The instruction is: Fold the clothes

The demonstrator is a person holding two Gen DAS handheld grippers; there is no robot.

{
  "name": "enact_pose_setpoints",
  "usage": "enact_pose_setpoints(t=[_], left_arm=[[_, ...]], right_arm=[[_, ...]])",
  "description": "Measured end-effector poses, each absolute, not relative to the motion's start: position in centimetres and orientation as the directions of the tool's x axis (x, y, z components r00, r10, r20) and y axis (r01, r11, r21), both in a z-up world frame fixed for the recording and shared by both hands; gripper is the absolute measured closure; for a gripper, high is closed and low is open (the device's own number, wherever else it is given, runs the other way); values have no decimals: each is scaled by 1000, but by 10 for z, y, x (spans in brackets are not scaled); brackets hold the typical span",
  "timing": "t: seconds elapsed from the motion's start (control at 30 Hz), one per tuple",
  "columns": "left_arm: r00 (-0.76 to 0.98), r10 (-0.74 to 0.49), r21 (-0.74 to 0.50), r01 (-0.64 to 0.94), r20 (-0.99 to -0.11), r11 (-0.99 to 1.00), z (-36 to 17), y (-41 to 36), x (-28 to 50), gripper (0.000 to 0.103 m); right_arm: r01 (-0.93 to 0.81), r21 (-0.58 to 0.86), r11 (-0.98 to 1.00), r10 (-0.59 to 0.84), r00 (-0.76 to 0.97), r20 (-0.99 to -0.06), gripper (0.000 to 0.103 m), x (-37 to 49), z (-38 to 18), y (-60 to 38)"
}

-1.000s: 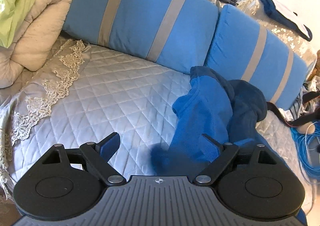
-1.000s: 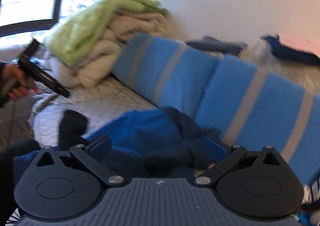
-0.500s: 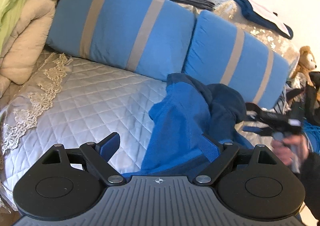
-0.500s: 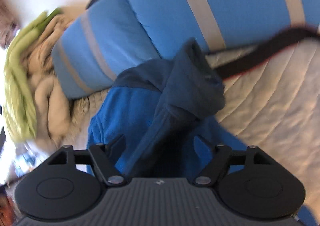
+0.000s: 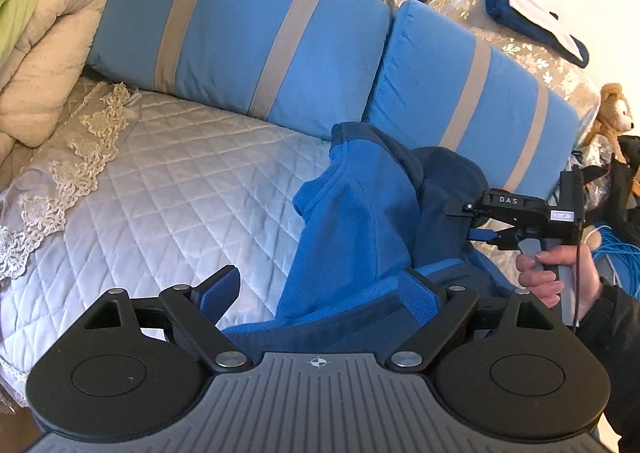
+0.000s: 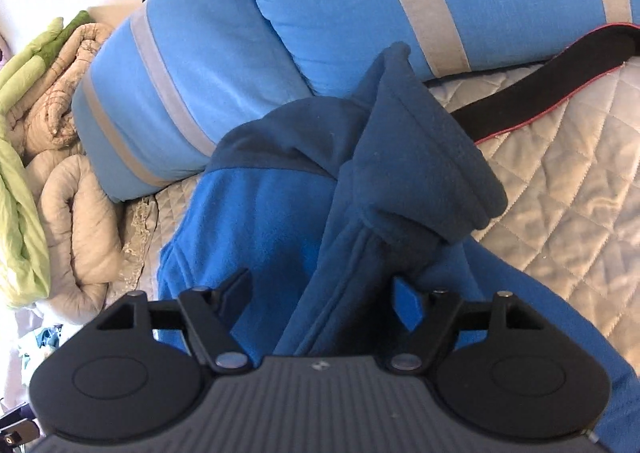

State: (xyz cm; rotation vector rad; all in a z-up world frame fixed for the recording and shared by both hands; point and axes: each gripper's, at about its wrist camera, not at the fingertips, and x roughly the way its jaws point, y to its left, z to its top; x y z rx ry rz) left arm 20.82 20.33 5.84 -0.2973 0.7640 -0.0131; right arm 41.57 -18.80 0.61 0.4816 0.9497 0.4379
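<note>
**Tech:** Report the scene, largest item first.

**Operator:** I see a bed with a quilted grey cover (image 5: 168, 189). Two blue pillows with grey stripes (image 5: 240, 29) lean along its far side. A rolled beige duvet (image 5: 36, 65) sits at the far left corner.

**Tech:** Location of the garment?

**Operator:** The blue fleece hoodie (image 5: 352, 221) lies crumpled on the cover, just in front of the right-hand pillow. Its darker hood (image 6: 420, 157) is bunched upward. A black strap (image 6: 540, 93) lies on the cover beside the hood.

**Tech:** Left claw?

**Operator:** My left gripper (image 5: 320, 289) is spread wide over the near hem. Fabric lies between the fingers; neither pad presses it.

**Tech:** Right claw?

**Operator:** My right gripper (image 6: 324, 293) has just been closing, with the hoodie's front edge between its fingers. The jaws stand apart; I see gaps at both pads. From the left wrist view, my right hand (image 5: 560, 273) holds it at the hood.
</note>
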Motion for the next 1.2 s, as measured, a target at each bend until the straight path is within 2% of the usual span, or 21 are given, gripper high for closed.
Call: enact_pose_setpoints(t=[0.07, 0.17, 0.23, 0.27, 0.37, 0.5, 0.57, 0.8, 0.83, 0.87, 0.9, 0.93, 0.97, 1.1, 1.2], left_arm=[[726, -123, -276, -95, -677, 957, 59, 203, 207, 16], [721, -123, -273, -95, -682, 957, 59, 201, 205, 16], [714, -123, -272, -98, -689, 957, 60, 199, 203, 16], [712, -123, -272, -99, -691, 957, 60, 199, 202, 16], [718, -122, -279, -104, -685, 955, 68, 199, 194, 16], [729, -128, -287, -97, -672, 953, 74, 199, 190, 16], [733, -134, -291, -90, -667, 953, 76, 197, 190, 16], [726, -148, -294, -77, -671, 953, 72, 190, 205, 16], [723, -147, -294, -80, -675, 953, 70, 190, 207, 16], [720, -145, -295, -85, -678, 952, 69, 191, 208, 16], [717, -144, -296, -91, -682, 951, 68, 191, 209, 16], [714, -142, -298, -98, -685, 950, 67, 192, 209, 16], [714, -143, -301, -99, -685, 949, 67, 193, 208, 16], [720, -148, -301, -87, -678, 950, 69, 195, 202, 16], [727, -148, -312, -95, -670, 945, 71, 198, 197, 16]], right_arm=[[-145, 523, 840, 516, 513, -686, 30, 415, 12, -181], [-128, 476, 870, 470, 503, -725, 41, 423, 13, -166], [-108, 473, 875, 459, 498, -736, 64, 429, 11, -161], [-100, 468, 878, 453, 488, -746, 92, 432, 11, -160], [-117, 455, 883, 450, 486, -749, 95, 437, 20, -167], [-251, 262, 932, 361, 557, -748, 95, 439, 63, -186], [-283, 107, 953, 267, 617, -741, 96, 447, 85, -202], [-120, -226, 967, -61, 749, -659, 96, 521, 110, -278], [-102, -241, 965, -83, 753, -653, 96, 534, 105, -286], [-88, -255, 963, -104, 752, -651, 87, 543, 98, -291], [-63, -273, 960, -138, 742, -656, 61, 551, 89, -294], [-41, -304, 952, -183, 721, -668, 50, 560, 79, -296], [-28, -332, 943, -217, 704, -676, 33, 564, 70, -296], [-18, -305, 952, -194, 735, -649, 14, 541, 69, -297], [-50, -252, 966, -123, 773, -623, 5, 508, 86, -298]])
